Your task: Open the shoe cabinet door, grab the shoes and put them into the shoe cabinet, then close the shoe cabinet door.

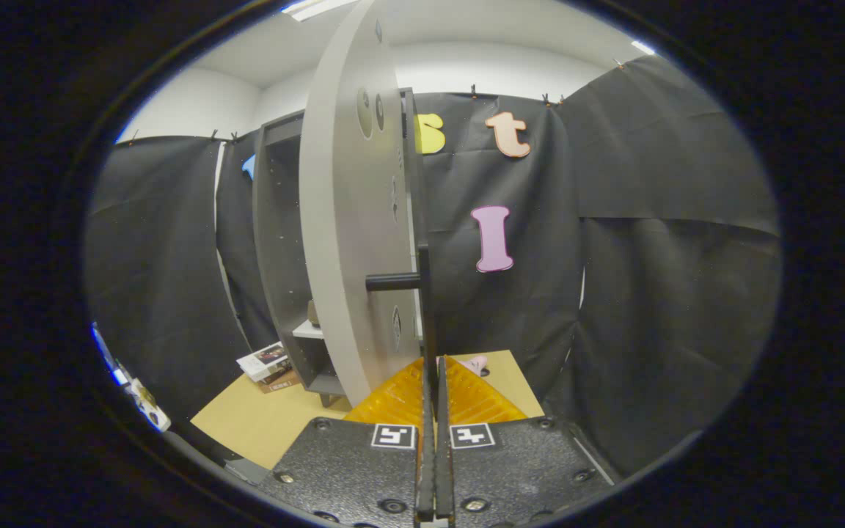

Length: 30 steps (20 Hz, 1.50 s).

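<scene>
The shoe cabinet (279, 242) is dark grey and stands just ahead to the left, its inside open to view. Its pale grey door (349, 220) is swung out toward me and shows almost edge-on. A black bar handle (423, 293) stands off the door on a short black post and runs down between my fingers. My gripper (434, 367) is shut on the lower end of this handle. A small pink thing, perhaps a shoe (475, 363), lies on the floor just beyond the fingertips. A brownish object (312, 314) sits on a cabinet shelf; I cannot tell what it is.
A tan floor board (261, 422) lies under the cabinet. A small stack of books (268, 363) rests on it left of the cabinet's foot. Black cloth walls close in behind and to the right.
</scene>
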Each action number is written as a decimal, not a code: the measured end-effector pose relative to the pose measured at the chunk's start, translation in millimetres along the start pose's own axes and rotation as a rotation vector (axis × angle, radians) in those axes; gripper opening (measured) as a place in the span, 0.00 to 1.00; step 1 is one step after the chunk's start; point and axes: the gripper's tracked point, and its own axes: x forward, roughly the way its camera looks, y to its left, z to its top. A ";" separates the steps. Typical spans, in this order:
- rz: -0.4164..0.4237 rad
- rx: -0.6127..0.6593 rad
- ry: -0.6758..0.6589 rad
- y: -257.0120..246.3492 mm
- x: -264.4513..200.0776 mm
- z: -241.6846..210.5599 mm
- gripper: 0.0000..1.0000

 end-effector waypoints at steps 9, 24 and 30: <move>-0.132 -0.031 0.002 -20.5 -62.2 -25.4 0.30; 0.016 -0.113 0.284 120.4 -18.4 -246.9 0.89; 0.102 -0.125 0.400 183.1 33.4 -313.8 0.89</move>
